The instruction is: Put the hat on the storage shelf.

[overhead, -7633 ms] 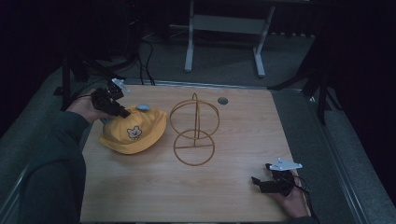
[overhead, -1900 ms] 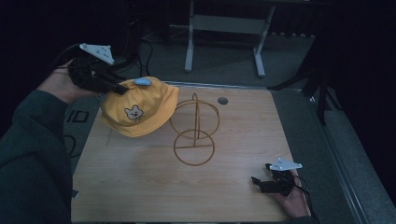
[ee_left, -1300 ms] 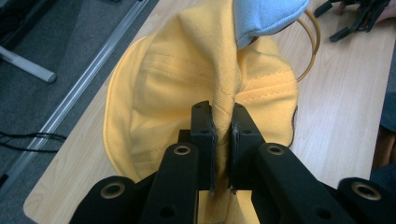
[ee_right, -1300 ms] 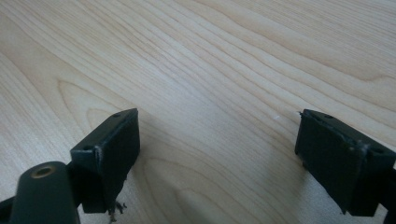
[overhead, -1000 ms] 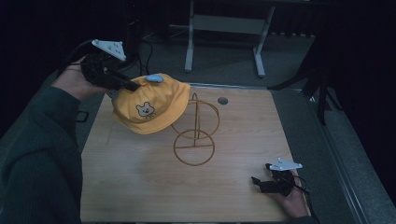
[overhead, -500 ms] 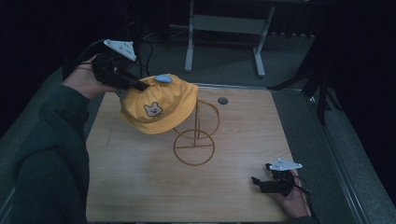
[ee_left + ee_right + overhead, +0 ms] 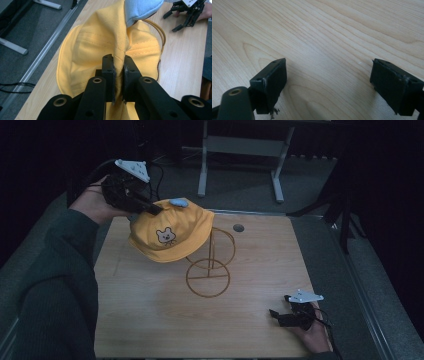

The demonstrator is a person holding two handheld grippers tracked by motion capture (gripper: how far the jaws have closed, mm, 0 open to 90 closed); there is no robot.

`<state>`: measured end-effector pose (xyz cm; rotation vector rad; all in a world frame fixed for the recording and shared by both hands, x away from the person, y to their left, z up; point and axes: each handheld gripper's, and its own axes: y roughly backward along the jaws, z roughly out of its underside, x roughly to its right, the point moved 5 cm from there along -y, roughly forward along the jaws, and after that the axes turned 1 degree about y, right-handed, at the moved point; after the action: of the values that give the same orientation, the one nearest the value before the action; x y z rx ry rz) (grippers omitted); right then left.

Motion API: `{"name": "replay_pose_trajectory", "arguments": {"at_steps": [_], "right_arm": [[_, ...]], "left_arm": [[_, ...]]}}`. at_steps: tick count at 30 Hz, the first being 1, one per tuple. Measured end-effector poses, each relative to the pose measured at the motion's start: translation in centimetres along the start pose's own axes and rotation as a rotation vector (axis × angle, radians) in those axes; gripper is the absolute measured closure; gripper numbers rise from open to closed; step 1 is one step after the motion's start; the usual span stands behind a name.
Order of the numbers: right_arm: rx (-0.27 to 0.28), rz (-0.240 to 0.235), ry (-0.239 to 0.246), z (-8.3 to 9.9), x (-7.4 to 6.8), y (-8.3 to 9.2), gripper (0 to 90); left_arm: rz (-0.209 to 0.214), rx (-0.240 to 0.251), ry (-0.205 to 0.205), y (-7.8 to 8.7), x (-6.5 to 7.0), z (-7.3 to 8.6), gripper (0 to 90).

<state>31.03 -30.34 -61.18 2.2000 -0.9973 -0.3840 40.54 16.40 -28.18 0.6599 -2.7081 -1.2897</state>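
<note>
Yellow cloth of the bucket hat (image 7: 170,232) is pinched tight in the left hand-held gripper (image 7: 150,210), up in the air near the worktop's (image 7: 150,320) far-left corner. The hat hangs right of and below that gripper, brim tilted down toward the near edge, touching or just beside the wire stand (image 7: 210,265). The stand's post rises upright. The right hand-held gripper (image 7: 280,316) rests wide open by the near-right corner, much farther off.

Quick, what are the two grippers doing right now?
Left hand-held gripper: shut on the yellow hat.
Right hand-held gripper: open, holding nothing.
</note>
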Motion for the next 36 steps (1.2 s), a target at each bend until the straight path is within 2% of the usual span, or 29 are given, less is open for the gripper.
{"name": "replay_pose_trajectory", "arguments": {"at_steps": [7, 13, 26, 30, 36], "right_arm": [[0.000, 0.000, 0.000, 0.0, 0.0, 0.0, 13.8], [-0.001, 0.000, -0.001, 0.0, 0.0, 0.0, 13.8], [-0.003, 0.000, 0.000, 0.0, 0.0, 0.0, 13.8], [-0.003, 0.000, 0.000, 0.0, 0.0, 0.0, 13.8], [-0.003, 0.000, 0.000, 0.0, 0.0, 0.0, 13.8]], "left_arm": [[-0.008, 0.015, -0.015, 0.5, 0.2, -0.8, 83.1], [-0.011, 0.016, -0.026, 0.0, 0.3, -1.4, 82.9], [0.014, 0.025, -0.051, -2.1, 1.1, -3.8, 82.3], [0.022, 0.023, -0.062, -3.2, 1.4, -4.6, 82.2], [0.018, 0.026, -0.070, -4.3, 1.7, -5.4, 81.7]]}}
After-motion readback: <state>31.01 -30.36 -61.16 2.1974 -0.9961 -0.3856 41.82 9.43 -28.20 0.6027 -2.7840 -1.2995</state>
